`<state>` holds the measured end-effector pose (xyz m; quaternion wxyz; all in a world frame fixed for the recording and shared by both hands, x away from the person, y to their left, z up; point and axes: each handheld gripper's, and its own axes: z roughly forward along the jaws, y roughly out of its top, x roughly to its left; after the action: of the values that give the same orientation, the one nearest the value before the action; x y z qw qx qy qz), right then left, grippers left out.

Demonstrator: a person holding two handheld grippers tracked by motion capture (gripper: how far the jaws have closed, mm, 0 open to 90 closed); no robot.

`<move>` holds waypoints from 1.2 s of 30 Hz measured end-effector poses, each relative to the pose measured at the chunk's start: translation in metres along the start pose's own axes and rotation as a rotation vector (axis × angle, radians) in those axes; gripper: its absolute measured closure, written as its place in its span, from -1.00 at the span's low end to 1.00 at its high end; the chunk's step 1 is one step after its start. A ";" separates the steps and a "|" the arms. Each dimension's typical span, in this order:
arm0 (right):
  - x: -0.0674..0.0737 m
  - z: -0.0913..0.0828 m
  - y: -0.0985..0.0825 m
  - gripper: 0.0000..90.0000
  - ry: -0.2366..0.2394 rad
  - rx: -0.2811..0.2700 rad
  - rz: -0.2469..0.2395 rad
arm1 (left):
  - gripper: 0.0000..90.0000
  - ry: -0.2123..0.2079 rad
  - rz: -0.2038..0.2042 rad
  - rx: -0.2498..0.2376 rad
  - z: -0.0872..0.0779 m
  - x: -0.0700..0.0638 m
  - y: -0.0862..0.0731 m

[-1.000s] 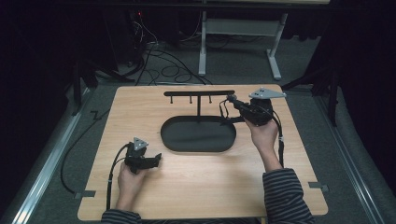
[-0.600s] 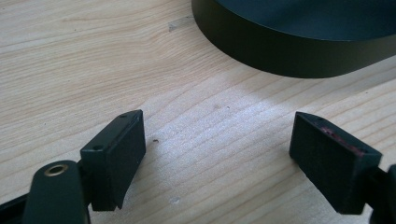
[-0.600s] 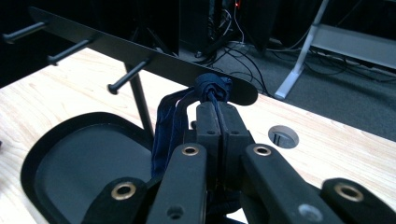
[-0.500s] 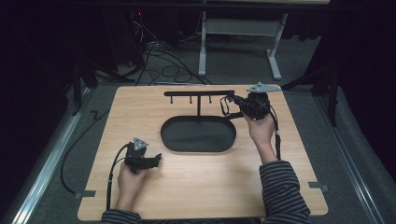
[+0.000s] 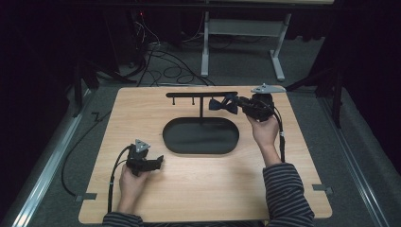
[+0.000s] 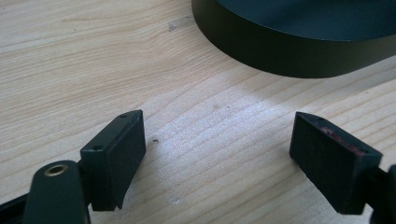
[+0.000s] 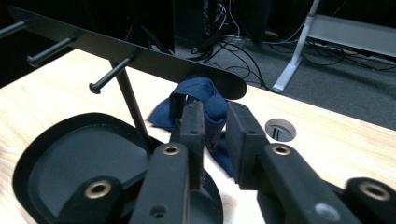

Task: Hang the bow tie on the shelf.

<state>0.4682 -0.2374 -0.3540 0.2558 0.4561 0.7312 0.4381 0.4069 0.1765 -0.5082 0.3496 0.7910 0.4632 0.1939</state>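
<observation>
A black stand has an oval tray base (image 5: pixel 201 137) (image 7: pixel 60 163), an upright post and a crossbar (image 5: pixel 201 94) (image 7: pixel 140 56) with short pegs. My right gripper (image 5: pixel 236 103) (image 7: pixel 212 119) is shut on a dark blue bow tie (image 5: pixel 222 105) (image 7: pixel 198 100), held up at the crossbar's right end; whether the tie hangs on a peg I cannot tell. My left gripper (image 5: pixel 158 161) (image 6: pixel 217 154) rests open on the wooden table (image 5: pixel 198 189), just left of the tray's near rim (image 6: pixel 289 51), with nothing between its fingers.
A round cable hole (image 7: pixel 280 129) is set in the table behind the stand. Cables trail from both grippers over the table. Beyond the far edge are floor cables (image 5: pixel 161 56) and a white desk frame (image 5: pixel 241 28).
My right gripper has carried the bow tie left and up toward the crossbar's right end. The left gripper has stayed still.
</observation>
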 end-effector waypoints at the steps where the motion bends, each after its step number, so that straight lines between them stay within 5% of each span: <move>1: 0.000 0.000 0.000 0.71 0.000 0.000 0.000 | -0.58 0.000 0.000 0.000 0.000 0.000 0.000; 16: -0.012 -0.027 -0.005 0.22 0.031 -0.037 0.061 | -0.58 0.000 -0.001 0.000 0.000 0.000 0.000; 36: -0.028 -0.052 -0.031 0.14 0.034 -0.041 0.092 | -0.58 0.000 0.002 0.002 0.000 0.000 0.000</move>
<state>0.4271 -0.2891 -0.3567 0.2320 0.4765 0.7046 0.4719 0.4069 0.1766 -0.5081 0.3487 0.7918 0.4626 0.1937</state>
